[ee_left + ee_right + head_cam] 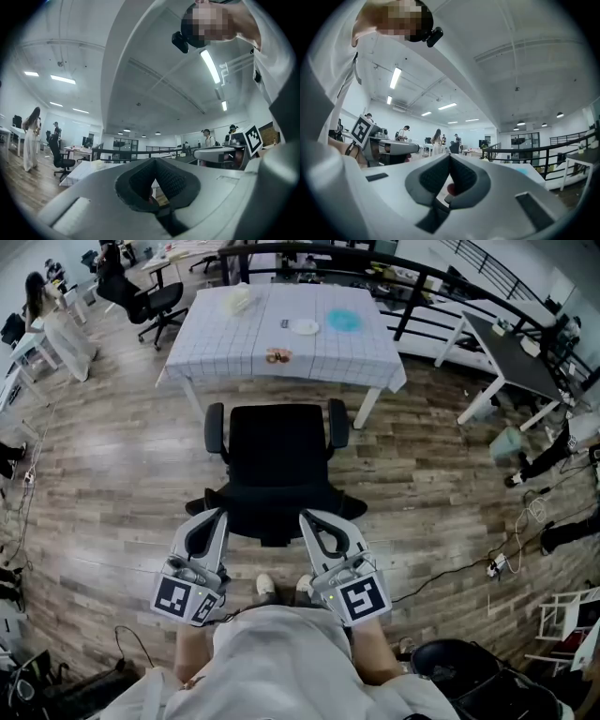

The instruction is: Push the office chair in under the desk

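Head view showed the left gripper point(217, 515) and right gripper point(307, 517), jaws pressed together and empty, by the office chair's point(278, 460) near side; the push looked unstarted, needing a level shove toward the far desk point(234, 348).

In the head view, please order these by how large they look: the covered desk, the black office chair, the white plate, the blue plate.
1. covered desk
2. black office chair, a close second, and nearer the camera
3. blue plate and white plate: they look alike, so unranked

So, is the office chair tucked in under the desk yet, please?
Not yet: the office chair stands clear of the desk, floor showing between.
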A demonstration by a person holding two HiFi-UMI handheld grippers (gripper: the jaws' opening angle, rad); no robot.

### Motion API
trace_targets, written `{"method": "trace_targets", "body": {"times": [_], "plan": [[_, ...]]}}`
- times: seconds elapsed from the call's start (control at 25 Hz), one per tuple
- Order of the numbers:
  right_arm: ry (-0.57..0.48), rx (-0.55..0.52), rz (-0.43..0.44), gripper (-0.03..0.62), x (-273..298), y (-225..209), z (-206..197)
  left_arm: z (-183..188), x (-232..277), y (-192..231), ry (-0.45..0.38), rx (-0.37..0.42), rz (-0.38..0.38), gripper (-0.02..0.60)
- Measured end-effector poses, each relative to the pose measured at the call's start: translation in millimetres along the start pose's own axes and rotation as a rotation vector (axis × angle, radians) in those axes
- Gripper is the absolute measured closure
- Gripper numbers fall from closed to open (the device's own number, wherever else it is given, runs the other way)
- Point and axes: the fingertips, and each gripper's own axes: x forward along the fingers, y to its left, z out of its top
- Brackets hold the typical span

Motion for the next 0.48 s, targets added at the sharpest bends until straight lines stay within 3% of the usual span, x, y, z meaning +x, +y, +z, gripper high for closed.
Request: {"method": "trace_targets", "body": {"times": [0.36,0.48], "plan": [[-0.106,-0.005,0.048,0.589,-5,-6,14,0,-3,3,0.010,0.026,-0.008,0.578],[-0.059,-0.003,0.066,0.589,-8,-5,7,0,-4,2,0.009,0.039,-0.026,0.578]]}}
